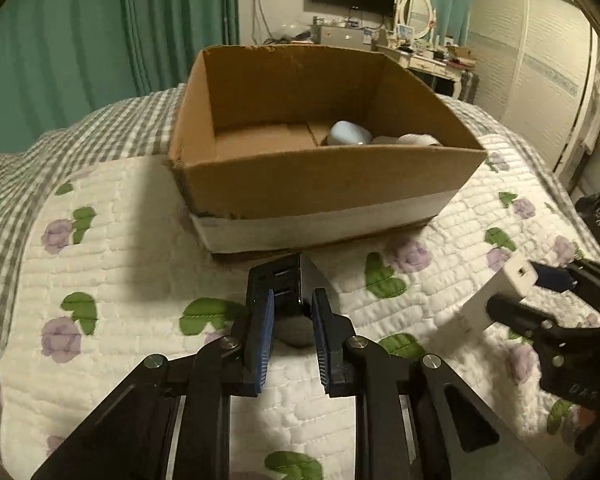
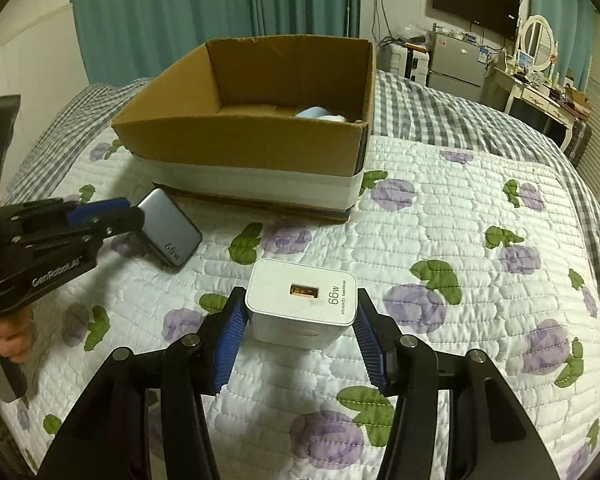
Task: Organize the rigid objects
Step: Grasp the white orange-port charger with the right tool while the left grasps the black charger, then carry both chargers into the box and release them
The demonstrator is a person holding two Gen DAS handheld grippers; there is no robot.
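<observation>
My left gripper [image 1: 292, 312] is shut on a dark grey 65W charger [image 1: 286, 284], held just above the quilt in front of the cardboard box [image 1: 320, 172]; the same charger [image 2: 170, 232] and gripper [image 2: 134, 210] show at the left of the right wrist view. My right gripper [image 2: 300, 320] is shut on a white 66W charger [image 2: 302, 306], also low over the quilt; it shows in the left wrist view [image 1: 516, 276]. The open box [image 2: 240, 140] holds a pale blue object [image 1: 348, 134] and a white object [image 1: 414, 140].
The box stands on a flowered white quilt [image 2: 440, 220] over a grey checked bedcover [image 1: 80, 128]. Teal curtains [image 2: 200, 12] hang behind. A small fridge [image 2: 456, 60], a wall TV [image 2: 476, 0] and a dressing table with mirror [image 2: 536, 80] stand at the back right.
</observation>
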